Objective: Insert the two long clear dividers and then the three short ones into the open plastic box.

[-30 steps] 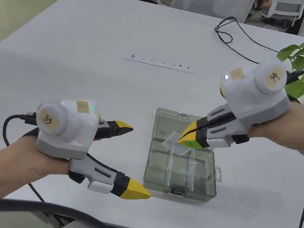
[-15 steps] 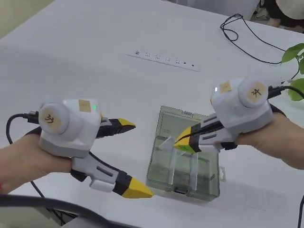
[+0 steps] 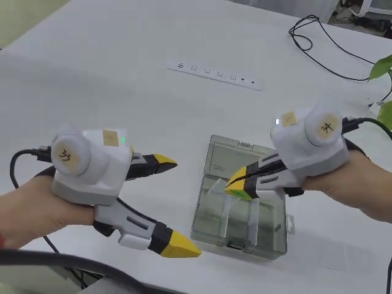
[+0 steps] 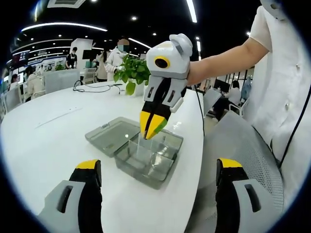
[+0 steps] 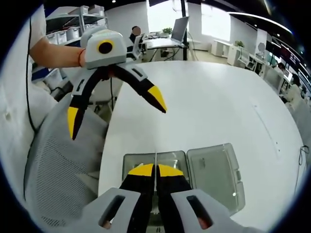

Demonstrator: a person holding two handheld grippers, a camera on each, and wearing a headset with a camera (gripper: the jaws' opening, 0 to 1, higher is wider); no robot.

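The open clear plastic box (image 3: pixel 272 236) lies on the white table, its lid (image 3: pixel 236 156) folded back on the far side. Two long clear dividers (image 3: pixel 223 211) stand upright inside it. My right gripper (image 3: pixel 236 184) hovers over the box's left part, shut on a short clear divider (image 3: pixel 215 187) that hangs from its yellow tips. In the right gripper view the jaws (image 5: pixel 155 170) pinch the divider's thin edge (image 5: pixel 155 159) above the box (image 5: pixel 133 160). My left gripper (image 3: pixel 173 205) stands open left of the box, holding nothing. The left gripper view has the right gripper (image 4: pixel 153 127) above the box (image 4: pixel 155 167).
A white power strip (image 3: pixel 214 73) lies farther back on the table. A black cable (image 3: pixel 324 43) and a green plant (image 3: pixel 383 67) are at the far right. The table's near edge runs just behind the box, with a grey mesh chair (image 4: pixel 243 141) beyond it.
The right gripper, still shut on the short divider, has come a little lower and leftward over the box. The left gripper stays open beside the box.
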